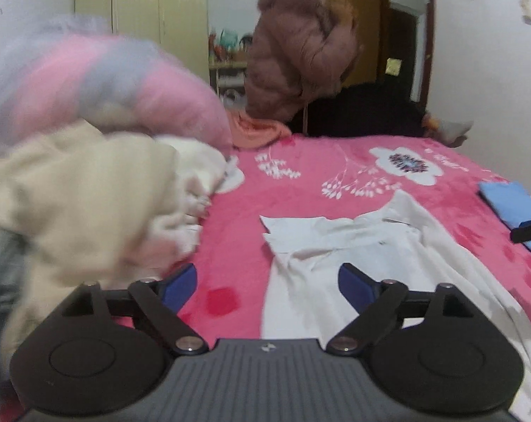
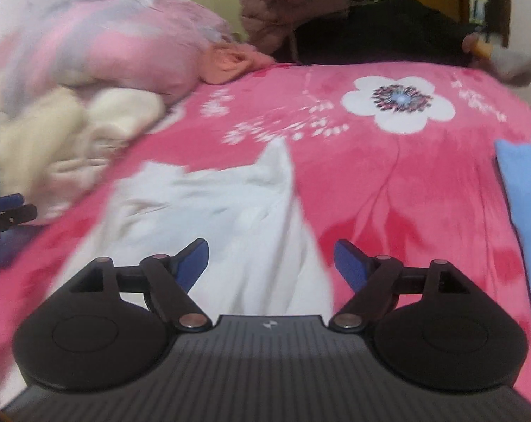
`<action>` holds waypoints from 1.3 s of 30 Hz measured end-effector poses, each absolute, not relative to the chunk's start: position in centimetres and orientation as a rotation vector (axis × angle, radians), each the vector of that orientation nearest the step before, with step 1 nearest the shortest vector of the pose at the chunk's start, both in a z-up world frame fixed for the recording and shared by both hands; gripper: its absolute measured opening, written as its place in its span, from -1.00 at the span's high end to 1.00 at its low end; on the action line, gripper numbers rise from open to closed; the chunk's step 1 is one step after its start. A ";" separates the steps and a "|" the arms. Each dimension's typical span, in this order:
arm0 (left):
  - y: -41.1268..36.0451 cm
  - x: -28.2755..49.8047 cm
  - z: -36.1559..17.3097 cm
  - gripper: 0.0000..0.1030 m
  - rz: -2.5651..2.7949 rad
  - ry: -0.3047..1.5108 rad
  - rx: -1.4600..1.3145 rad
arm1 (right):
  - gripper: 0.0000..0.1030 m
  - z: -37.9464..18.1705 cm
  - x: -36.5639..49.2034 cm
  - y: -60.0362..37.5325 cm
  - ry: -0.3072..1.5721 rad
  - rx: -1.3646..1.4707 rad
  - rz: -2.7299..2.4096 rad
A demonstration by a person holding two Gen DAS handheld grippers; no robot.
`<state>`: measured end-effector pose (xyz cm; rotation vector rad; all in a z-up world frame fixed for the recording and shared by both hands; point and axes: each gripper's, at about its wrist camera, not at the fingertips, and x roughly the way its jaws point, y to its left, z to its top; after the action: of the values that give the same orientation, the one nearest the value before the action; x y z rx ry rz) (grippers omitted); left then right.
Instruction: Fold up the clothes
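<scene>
White collared shirt (image 1: 353,256) of thin cotton-like cloth lies spread on pink plush bedspread (image 1: 335,161) with a white flower print. Collar end points away from both tools; body runs back beneath them.

Left gripper (image 1: 267,277): black linkage arms, blue pads, jaws standing wide apart. Nothing between the pads. Right-hand pad (image 1: 355,283) hangs over the shirt's cloth, left-hand one over bare bedspread; whether either touches the fabric cannot be told. Shirt's collar sits just ahead of the jaws and slightly right.

Right gripper (image 2: 271,263): same build, jaws also spread, nothing clamped. Shirt (image 2: 230,218) fills the gap between the pads and extends ahead and left; one pointed corner of it reaches furthest forward. Picture here is smeared, so contact is not readable.

Left of both tools: heap of cream and beige knit garments (image 1: 89,204), blurred, touching the bedspread, close to the left gripper's left pad. Beyond the heap, a large pink-and-lilac fluffy quilt bundle (image 1: 100,84). Small peach cloth (image 1: 258,130) ahead, at the bed's far edge.

Right of both tools: folded light blue garment (image 1: 511,211) near the bed's right side, well apart from the shirt. In the left wrist view the right gripper's tip overlaps its near edge.

Far side of bed: a person in a brown puffer jacket (image 1: 300,52), bent over.
</scene>
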<state>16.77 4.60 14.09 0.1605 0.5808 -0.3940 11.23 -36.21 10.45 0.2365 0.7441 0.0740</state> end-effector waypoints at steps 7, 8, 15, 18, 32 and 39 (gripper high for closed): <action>13.0 2.1 17.4 -0.85 -0.352 0.531 0.059 | -0.53 15.3 -4.2 -32.7 0.647 0.281 0.199; 14.0 0.2 17.5 -0.85 -0.350 0.533 0.036 | -0.53 15.7 -6.0 -32.1 0.628 0.308 0.235; 13.4 -8.5 10.0 -0.84 -0.368 0.556 0.067 | -0.50 12.9 -11.2 -25.6 0.655 0.422 0.383; 11.7 -10.9 6.5 -0.79 -0.440 0.612 0.084 | -0.22 9.4 -10.4 -22.3 0.728 0.461 0.417; 5.0 -13.4 0.4 -0.20 -0.582 0.606 0.354 | 0.69 1.1 -5.6 -11.3 0.983 0.437 0.457; 5.2 -12.7 -0.2 -0.09 -0.569 0.605 0.304 | 0.98 1.2 -5.8 -11.1 0.970 0.453 0.459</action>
<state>-12.75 5.17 -0.23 0.3035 0.6048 -0.5689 -5.84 -11.11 1.20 0.4533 0.9699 0.4591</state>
